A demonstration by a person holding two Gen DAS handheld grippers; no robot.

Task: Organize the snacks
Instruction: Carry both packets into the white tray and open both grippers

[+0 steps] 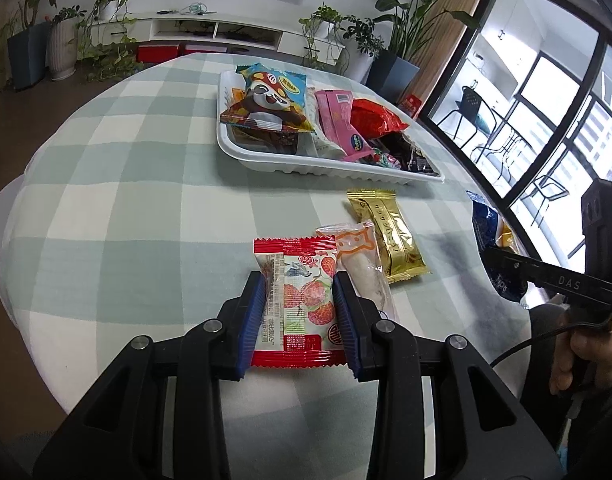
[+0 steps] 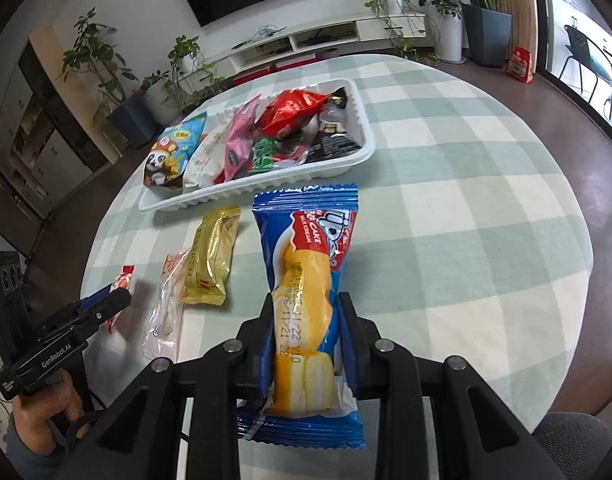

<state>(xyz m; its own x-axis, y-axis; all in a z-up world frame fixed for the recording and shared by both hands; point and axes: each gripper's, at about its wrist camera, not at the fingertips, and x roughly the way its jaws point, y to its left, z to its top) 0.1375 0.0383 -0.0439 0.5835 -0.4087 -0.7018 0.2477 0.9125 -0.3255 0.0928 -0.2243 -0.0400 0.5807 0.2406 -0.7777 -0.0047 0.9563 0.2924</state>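
The left gripper [image 1: 297, 300] holds a red and white strawberry packet [image 1: 295, 300] between its blue pads [image 1: 251, 316], with the jaws narrow and pressing on both long sides. The packet carries small Chinese writing that I cannot read. On the arm of this gripper, in the right wrist view, the words "GenRobot.AI" are printed in white.

The right gripper [image 2: 308, 320] has its jaws closed on a blue cake packet [image 2: 306, 280], which sticks out forward between the fingers. On this packet I read "Tipo", "CAKE" and "MILK CREAM", and a printed date that begins "2026/11/21". Through the yellow window one sees pale cake slices. In the left wrist view the side of the right gripper shows the letters "DAS".

On the checked tablecloth [image 1: 145, 200], between the two grippers, lie two more snacks: a clear packet with an orange cartoon print [image 1: 362, 264] and a gold foil packet [image 1: 390, 236], which lie side by side and touch. The writing on the gold one is too small to read.

Further away stands a white plastic tray [image 1: 330, 168] with a ribbed wall. It is full of snacks: a light blue bag with a cartoon animal in a red hat [image 1: 269, 96], a pink packet [image 1: 338, 120], a crumpled red foil bag [image 1: 374, 118], a white packet [image 2: 205, 156], a green one [image 2: 263, 154] and a black one with small white text [image 2: 338, 140].
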